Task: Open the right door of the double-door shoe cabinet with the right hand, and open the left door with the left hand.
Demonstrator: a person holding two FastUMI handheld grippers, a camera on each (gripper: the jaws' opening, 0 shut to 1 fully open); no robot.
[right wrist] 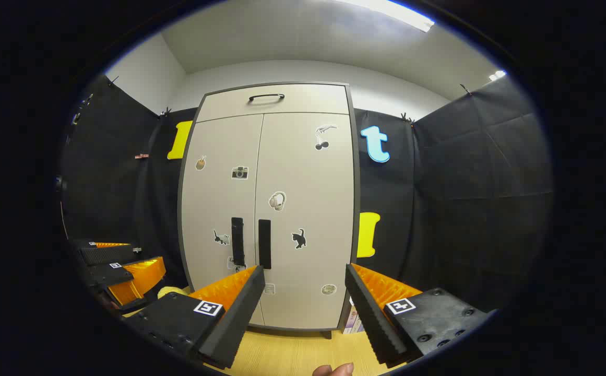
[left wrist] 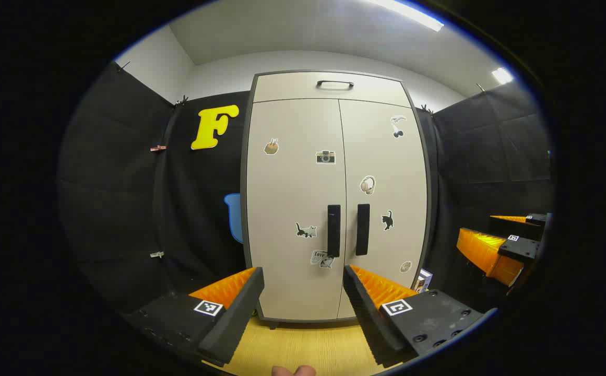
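Here's the shoe cabinet (left wrist: pixel 334 198) standing dead centre of the left gripper view, both doors shut flush. Two doors, two dark vertical handles: the left handle (left wrist: pixel 333 230) and the right handle (left wrist: pixel 363 229) sit side by side just below mid-frame, flanking the seam. A third, curved handle (left wrist: pixel 335 83) tops the upper panel. The left gripper (left wrist: pixel 303 279) waits at the bottom with jaws wide apart, nothing between them. In the right gripper view the right gripper (right wrist: pixel 305 277) is likewise spread and empty, well short of the doors. Those panels look rigid and light, likely swinging easily; the slim bars look the natural place to pinch.
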